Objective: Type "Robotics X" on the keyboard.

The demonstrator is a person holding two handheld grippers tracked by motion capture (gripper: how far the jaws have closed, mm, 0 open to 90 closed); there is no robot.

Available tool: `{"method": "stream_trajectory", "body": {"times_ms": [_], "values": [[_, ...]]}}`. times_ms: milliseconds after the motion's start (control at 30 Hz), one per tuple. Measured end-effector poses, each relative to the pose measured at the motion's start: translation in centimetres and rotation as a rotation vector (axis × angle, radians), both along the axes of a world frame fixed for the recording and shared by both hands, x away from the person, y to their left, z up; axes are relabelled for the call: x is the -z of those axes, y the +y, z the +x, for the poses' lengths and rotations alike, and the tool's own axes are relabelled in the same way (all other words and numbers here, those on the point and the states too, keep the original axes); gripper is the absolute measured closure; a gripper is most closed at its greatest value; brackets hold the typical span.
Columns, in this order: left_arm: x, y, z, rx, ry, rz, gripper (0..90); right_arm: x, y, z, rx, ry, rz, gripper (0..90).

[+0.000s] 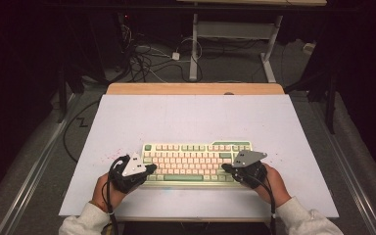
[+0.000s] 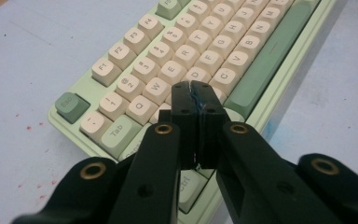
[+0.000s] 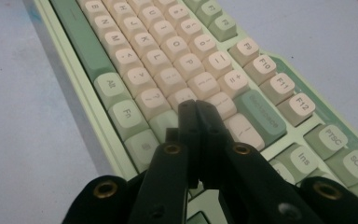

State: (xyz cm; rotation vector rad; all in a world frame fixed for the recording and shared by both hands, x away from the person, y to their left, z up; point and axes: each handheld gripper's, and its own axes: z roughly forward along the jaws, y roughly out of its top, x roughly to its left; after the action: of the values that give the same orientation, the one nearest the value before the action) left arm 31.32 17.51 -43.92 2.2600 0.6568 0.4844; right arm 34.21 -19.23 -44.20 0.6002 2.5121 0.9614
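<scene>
Key-pressing step: the left gripper (image 2: 196, 85) and right gripper (image 3: 196, 103), jaws closed on nothing, are poised over the mechanical keyboard (image 1: 196, 161); a controlled downward press on one keycap is judged next.

One keyboard (image 1: 196, 163) with cream and green keys lies on one white counter (image 1: 191, 115). Two hand-held grippers work at it: the left hand-held gripper (image 1: 149, 168) and the right hand-held gripper (image 1: 225, 167), each with two black jaws pressed together.
</scene>
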Motion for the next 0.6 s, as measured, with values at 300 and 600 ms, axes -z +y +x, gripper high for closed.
{"method": "stream_trajectory", "body": {"times_ms": [300, 600], "values": [[-0.08, -0.24, -0.05, 0.011, -0.001, 0.004, 86.4, 0.36, -0.01, 0.04, -0.001, 0.011, -0.012, 90.0], [-0.28, -0.51, 0.02, 0.015, -0.006, -0.004, 86.4, 0.73, 0.12, 0.21, 0.004, 0.027, -0.026, 90.0]]}}
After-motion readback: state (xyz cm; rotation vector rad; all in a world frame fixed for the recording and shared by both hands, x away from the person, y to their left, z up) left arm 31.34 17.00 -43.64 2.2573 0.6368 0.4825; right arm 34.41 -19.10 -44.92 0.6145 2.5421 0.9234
